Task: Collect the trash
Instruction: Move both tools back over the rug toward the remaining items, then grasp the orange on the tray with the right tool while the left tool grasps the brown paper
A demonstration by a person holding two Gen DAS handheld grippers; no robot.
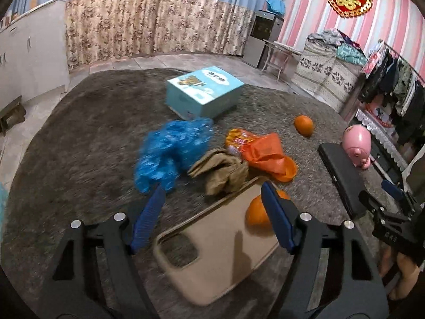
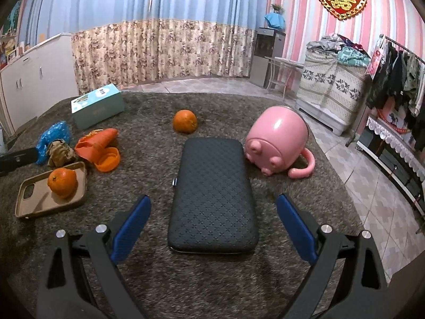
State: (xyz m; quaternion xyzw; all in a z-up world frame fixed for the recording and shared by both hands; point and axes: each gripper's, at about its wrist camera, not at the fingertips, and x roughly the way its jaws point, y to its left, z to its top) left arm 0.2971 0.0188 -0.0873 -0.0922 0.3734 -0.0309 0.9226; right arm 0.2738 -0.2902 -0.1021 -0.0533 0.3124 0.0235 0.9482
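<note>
A crumpled blue plastic bag (image 1: 170,151), a crumpled brown paper wad (image 1: 223,170) and an orange snack wrapper (image 1: 263,151) lie together on the grey carpet. The same three show at the left of the right wrist view: the bag (image 2: 53,135), the paper (image 2: 59,152), the wrapper (image 2: 98,146). My left gripper (image 1: 212,194) is open and empty, just short of the paper wad and above a beige phone case (image 1: 212,255). My right gripper (image 2: 213,202) is open and empty, with its fingers either side of a black case (image 2: 212,194).
An orange (image 1: 257,211) sits on the phone case; another orange (image 1: 304,125) lies further back. A teal box (image 1: 204,93) stands behind the trash. A pink piggy cup (image 2: 276,141) lies on its side by the black case. Tiled floor and furniture lie to the right.
</note>
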